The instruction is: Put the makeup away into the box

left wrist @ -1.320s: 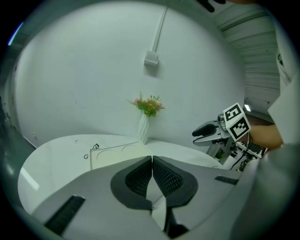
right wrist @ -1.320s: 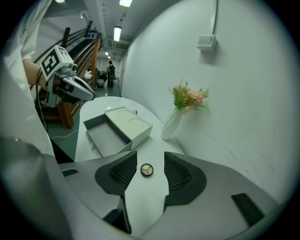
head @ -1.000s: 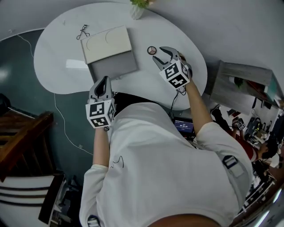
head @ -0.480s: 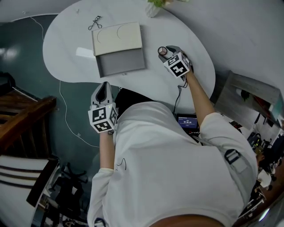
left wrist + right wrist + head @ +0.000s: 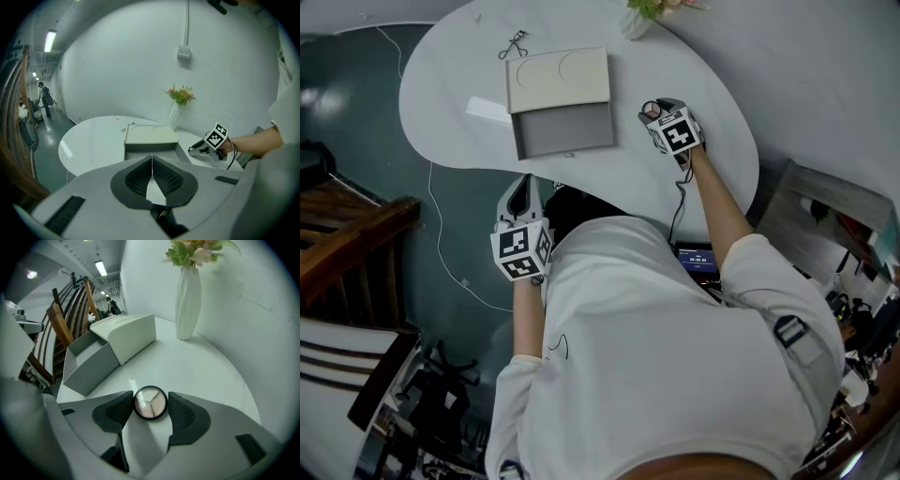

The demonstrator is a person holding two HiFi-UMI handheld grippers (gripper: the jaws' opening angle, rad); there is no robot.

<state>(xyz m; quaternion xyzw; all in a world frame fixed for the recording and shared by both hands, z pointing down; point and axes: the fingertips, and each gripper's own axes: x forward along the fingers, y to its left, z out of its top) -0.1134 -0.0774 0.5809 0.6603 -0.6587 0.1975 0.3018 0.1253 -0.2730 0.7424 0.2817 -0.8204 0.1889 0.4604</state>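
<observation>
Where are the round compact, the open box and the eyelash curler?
Round compact (image 5: 150,402): right gripper view, centre of its clear lid.
Open box (image 5: 565,131): head view, bare floor of its grey tray.
Eyelash curler (image 5: 515,43): head view, its middle.

The white table (image 5: 703,84) has a rounded, kidney-like outline. Four items rest directly on its top.

- Box (image 5: 561,103): near the centre, with a cream upper section and an open grey compartment.
- Eyelash curler (image 5: 515,45): just beyond the box's far left corner.
- Vase (image 5: 188,301): white, upright, holding flowers, at the far edge.
- Round compact (image 5: 150,402): flat on the top, right of the box and apart from it.
</observation>
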